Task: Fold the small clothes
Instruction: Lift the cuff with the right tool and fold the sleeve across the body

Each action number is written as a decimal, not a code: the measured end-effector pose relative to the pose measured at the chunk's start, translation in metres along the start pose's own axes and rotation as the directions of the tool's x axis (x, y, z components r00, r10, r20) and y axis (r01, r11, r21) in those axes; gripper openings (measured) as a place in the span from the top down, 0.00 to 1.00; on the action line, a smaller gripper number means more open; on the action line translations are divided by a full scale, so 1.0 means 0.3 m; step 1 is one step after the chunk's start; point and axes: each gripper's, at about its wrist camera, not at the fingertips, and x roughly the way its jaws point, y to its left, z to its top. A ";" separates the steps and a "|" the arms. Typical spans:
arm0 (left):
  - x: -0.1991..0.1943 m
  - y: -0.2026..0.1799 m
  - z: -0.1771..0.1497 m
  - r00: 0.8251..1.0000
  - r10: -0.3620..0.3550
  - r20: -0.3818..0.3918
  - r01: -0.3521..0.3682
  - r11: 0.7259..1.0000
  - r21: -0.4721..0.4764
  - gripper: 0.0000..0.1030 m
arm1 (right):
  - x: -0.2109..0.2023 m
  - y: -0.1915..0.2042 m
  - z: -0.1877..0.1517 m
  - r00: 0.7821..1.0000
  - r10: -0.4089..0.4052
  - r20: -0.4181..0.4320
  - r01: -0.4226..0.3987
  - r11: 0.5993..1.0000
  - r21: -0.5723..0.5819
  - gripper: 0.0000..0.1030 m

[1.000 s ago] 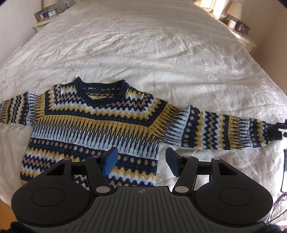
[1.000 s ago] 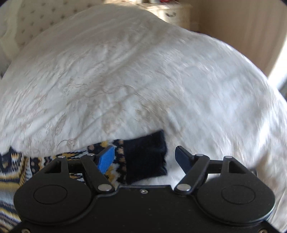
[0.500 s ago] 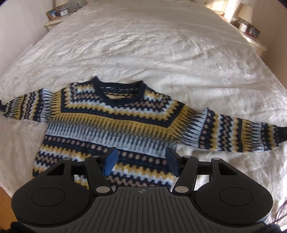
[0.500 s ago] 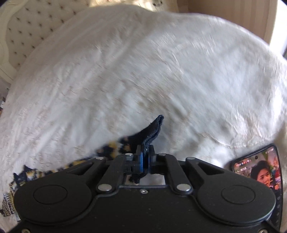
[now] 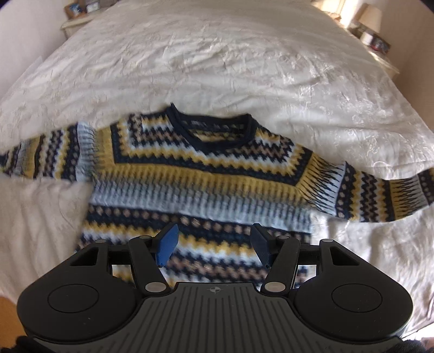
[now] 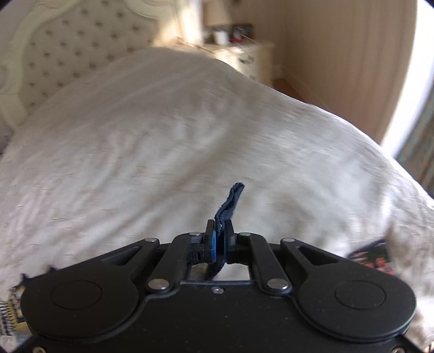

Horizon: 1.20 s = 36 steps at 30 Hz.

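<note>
A small knitted sweater with navy, yellow, pale blue and tan zigzag bands lies front up on a white bedspread, its sleeves spread to both sides. My left gripper hovers open over the sweater's lower hem, with nothing between its blue pads. The right sleeve runs off the right edge of the left wrist view. In the right wrist view my right gripper is shut on the sleeve's navy cuff, which sticks up between the pads above the bed. A bit of the sweater shows at the lower left.
A tufted cream headboard stands at the far end of the bed. Nightstands with lamps and small items sit at both far corners. A phone lies on the bedspread at the right. Wooden floor shows at the lower left.
My right gripper closed on the navy cuff and lifted it off the bed. My left gripper moved from the sweater's right edge to over the middle of its hem.
</note>
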 end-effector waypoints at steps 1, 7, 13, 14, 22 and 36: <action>-0.006 0.029 0.004 1.000 -0.003 0.012 0.003 1.000 0.010 0.44 | -0.025 0.081 -0.012 1.000 0.019 0.016 -0.018 1.000 -0.023 0.89; -0.034 0.277 0.031 0.999 -0.010 0.046 0.008 1.000 0.026 0.44 | -0.144 0.654 -0.116 0.975 0.218 0.032 -0.211 0.966 -0.150 0.89; -0.052 0.524 0.025 0.999 0.014 0.035 -0.014 1.000 -0.009 0.44 | -0.118 1.216 -0.317 0.921 0.384 -0.067 -0.389 0.894 -0.224 0.89; -0.053 0.560 0.023 0.999 0.025 0.034 -0.025 1.000 -0.011 0.44 | -0.095 1.295 -0.359 0.911 0.402 -0.089 -0.412 0.884 -0.220 0.89; -0.051 0.797 0.008 0.996 0.093 0.004 -0.093 0.993 -0.072 0.44 | 0.092 1.725 -0.711 0.892 0.383 -0.239 -0.446 0.831 -0.333 0.89; 0.018 0.936 0.012 0.996 0.074 -0.048 -0.080 0.989 -0.126 0.44 | 0.185 1.889 -0.870 0.876 0.370 -0.308 -0.465 0.819 -0.337 0.79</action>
